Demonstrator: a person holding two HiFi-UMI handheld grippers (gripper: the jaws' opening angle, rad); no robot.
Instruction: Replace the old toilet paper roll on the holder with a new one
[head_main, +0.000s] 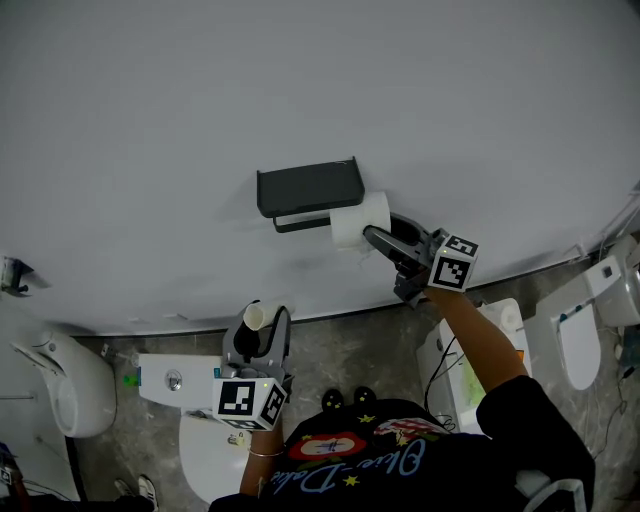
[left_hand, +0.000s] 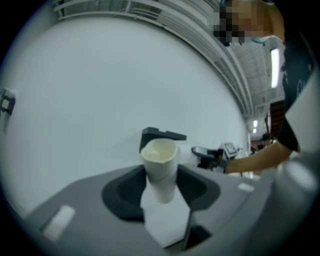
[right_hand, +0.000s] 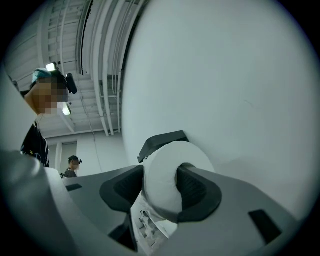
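Cardboard tube (left_hand: 160, 162) sits clamped in left gripper (left_hand: 161, 187) fingers; right gripper (right_hand: 161, 197) fingers pinch white roll (right_hand: 159, 172).

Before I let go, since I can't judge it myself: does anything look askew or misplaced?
The new roll sticks out past the holder's right end, not under its shelf, the right gripper clamped on it. Whether the bar runs through it I can't tell. Nothing else stands out.

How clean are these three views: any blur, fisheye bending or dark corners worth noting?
Head view: evenly lit and sharp, a faint shadow under the holder, the lower edge of the wall bowed. Left gripper view: heavy fisheye, black corners, cardboard tube slightly soft. Right gripper view: same black corners, ceiling pipes curved, new roll fairly sharp.
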